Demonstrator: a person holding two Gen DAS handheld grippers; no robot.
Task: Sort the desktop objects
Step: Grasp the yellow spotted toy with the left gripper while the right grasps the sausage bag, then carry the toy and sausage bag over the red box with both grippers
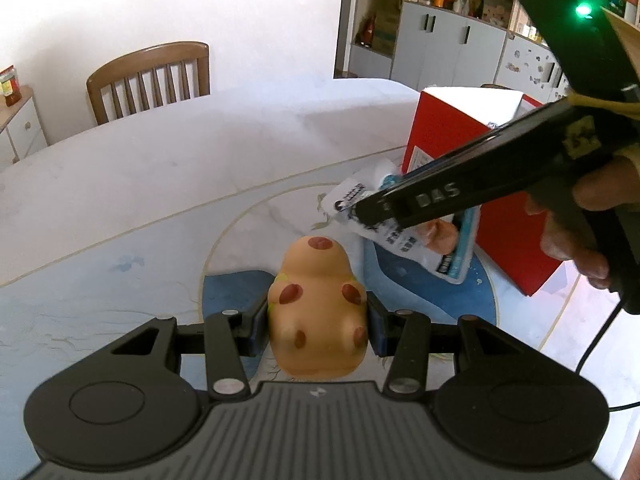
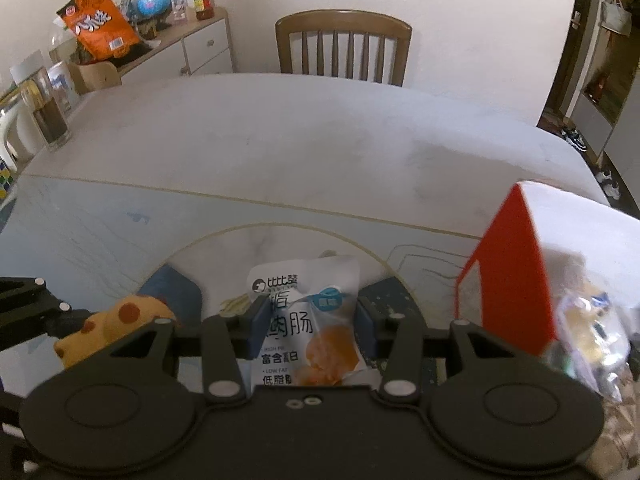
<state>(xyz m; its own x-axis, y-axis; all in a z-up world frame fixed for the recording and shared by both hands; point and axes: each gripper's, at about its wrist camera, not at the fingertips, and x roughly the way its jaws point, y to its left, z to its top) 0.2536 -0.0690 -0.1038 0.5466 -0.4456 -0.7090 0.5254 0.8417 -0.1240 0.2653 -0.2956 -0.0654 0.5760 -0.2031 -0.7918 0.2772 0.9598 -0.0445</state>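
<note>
My left gripper [image 1: 316,328] is shut on a tan rubber toy with brown spots [image 1: 316,304], held above the table. The toy also shows at the left of the right wrist view [image 2: 116,326]. My right gripper [image 2: 306,326] is shut on a white snack packet with Chinese print [image 2: 308,320]. In the left wrist view the right gripper [image 1: 372,206] reaches in from the right and holds that packet [image 1: 412,236] in front of a red and white box [image 1: 452,132]. The box stands at the right in the right wrist view [image 2: 508,272].
The table [image 2: 300,140] has a pale cloth with a blue round pattern. A clear bag of items [image 2: 592,332] lies by the box. A wooden chair [image 2: 344,44] stands at the far side. A jar [image 2: 48,116] stands at the table's left edge, with a sideboard [image 2: 192,48] behind.
</note>
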